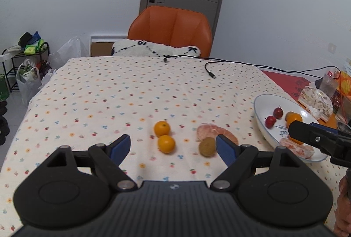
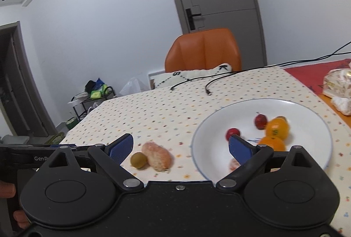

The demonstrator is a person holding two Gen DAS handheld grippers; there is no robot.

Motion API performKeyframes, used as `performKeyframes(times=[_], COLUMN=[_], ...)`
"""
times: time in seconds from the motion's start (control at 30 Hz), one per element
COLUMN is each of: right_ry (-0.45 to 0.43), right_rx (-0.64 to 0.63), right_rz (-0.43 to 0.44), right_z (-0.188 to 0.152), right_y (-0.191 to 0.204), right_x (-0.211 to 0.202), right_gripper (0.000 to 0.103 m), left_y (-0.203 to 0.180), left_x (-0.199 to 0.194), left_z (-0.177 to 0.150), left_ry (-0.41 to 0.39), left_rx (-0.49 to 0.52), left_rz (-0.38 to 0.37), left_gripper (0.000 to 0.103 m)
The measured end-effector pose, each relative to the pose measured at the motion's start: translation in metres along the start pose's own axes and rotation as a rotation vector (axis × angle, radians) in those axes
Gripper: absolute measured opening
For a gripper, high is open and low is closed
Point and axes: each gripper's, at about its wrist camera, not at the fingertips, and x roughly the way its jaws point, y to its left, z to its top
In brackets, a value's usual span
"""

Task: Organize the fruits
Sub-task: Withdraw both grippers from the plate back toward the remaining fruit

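Both claws (image 1: 173,147) (image 2: 181,148) gape wide, empty

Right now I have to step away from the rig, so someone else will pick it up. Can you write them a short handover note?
Left tongs: open, holding nothing, low over the tablecloth facing the loose fruit.
Right tongs: open, holding nothing, at the near rim of the white plate.
Done: the plate holds two small red fruits, two oranges and a peeled pink segment.
Left: two oranges on the cloth, a small green-brown fruit and a large peeled pink piece beside it still have to go onto the plate.
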Motion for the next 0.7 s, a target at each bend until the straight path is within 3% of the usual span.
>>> performKeyframes(times=[0.17, 0.33, 0.6, 0.7], right_ry=[0.021, 0.054, 0.107, 0.126], right_rx=[-0.016, -0.029, -0.041, -0.043], right_rz=[0.022, 0.054, 0.088, 0.096], right_z=[0.002, 0.002, -0.001, -0.004], right_y=[0.009, 0.018, 0.030, 0.032], right_x=[0.009, 0.020, 0.040, 0.048], right_gripper=[0.092, 0.073, 0.061, 0.056], left_y=[0.008, 0.012, 0.014, 0.017], left_x=[0.002, 0.008, 0.022, 0.028], left_z=[0.000, -0.001, -0.004, -0.004], left_ry=[0.000, 0.012, 0.033, 0.045], left_rx=[-0.017, -0.021, -0.025, -0.039], left_rz=[-0.004, -0.018, -0.051, -0.064], left_gripper=[0.083, 0.080, 0.062, 0.059])
